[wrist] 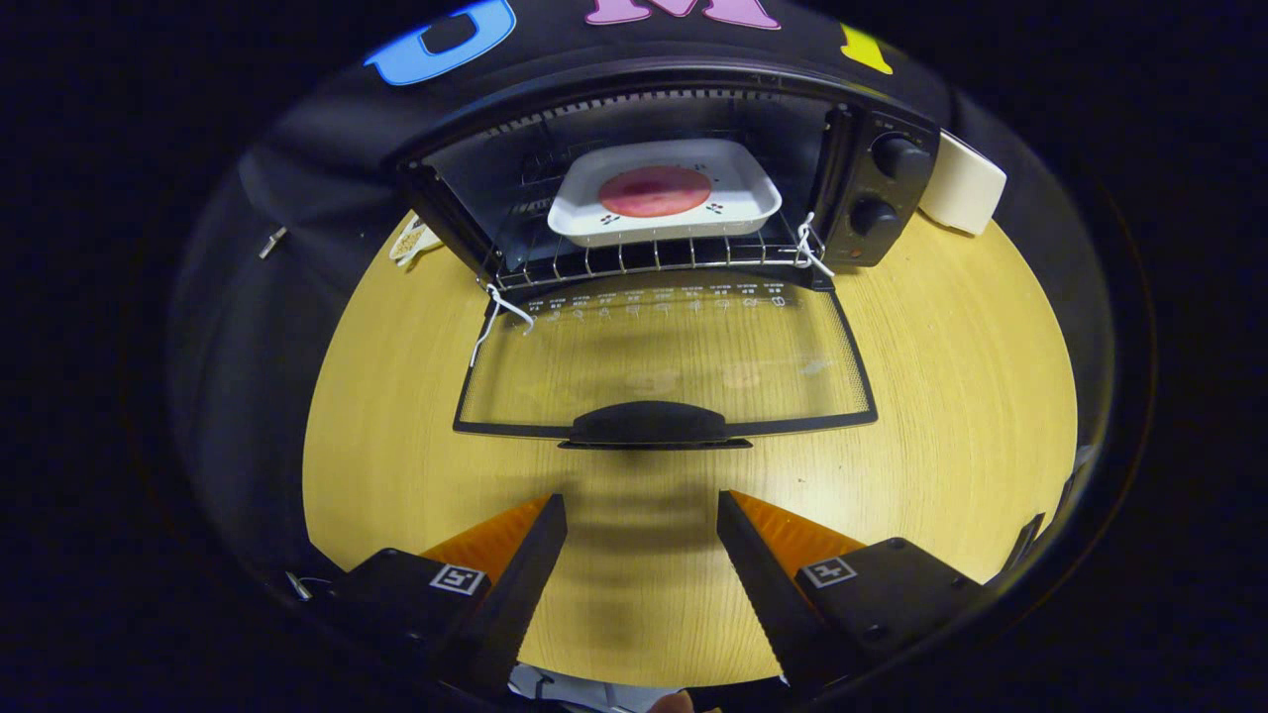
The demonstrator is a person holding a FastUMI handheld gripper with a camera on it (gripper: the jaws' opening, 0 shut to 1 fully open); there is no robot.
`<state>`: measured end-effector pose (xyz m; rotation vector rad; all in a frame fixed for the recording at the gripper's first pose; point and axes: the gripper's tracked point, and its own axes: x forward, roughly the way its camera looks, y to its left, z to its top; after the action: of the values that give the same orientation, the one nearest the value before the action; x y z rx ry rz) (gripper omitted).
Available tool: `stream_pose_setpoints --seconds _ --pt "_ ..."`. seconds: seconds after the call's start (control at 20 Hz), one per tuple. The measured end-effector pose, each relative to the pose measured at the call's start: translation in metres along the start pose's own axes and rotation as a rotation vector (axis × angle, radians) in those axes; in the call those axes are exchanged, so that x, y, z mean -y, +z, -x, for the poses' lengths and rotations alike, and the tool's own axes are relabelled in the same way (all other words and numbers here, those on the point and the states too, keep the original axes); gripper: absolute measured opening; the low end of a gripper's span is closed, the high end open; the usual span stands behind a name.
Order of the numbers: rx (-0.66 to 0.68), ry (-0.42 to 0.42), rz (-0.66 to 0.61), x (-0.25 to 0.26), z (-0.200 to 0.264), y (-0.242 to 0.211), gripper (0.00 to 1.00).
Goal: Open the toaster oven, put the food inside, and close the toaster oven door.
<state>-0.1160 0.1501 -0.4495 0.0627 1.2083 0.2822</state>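
Note:
The black toaster oven (872, 188) stands at the far side of the round wooden table, its glass door (664, 361) folded down flat toward me. On the wire rack (644, 259) inside rests a white square dish (662, 193) holding a round pink slice of food (654, 191). The door's black handle (649, 426) lies just ahead of my fingers. My gripper (642, 510) hovers over the table short of the handle, open, with nothing between its fingers.
Two black knobs (897, 158) sit on the oven's right panel. A white rounded object (961, 183) stands to the right behind the oven. A small pale item (414, 241) lies on the table (951, 396) left of the oven. Bare wood surrounds the door.

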Motion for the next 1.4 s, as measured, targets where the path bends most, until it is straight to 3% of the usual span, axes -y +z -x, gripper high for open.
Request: stream_pose_setpoints --seconds 0.65,1.05,1.4 --pt "0.043 -0.114 0.013 0.008 -0.039 0.013 0.99" --pt "0.117 -0.083 0.006 0.004 -0.014 0.019 0.99" --pt "0.259 -0.039 -0.014 -0.004 0.027 0.042 0.99"
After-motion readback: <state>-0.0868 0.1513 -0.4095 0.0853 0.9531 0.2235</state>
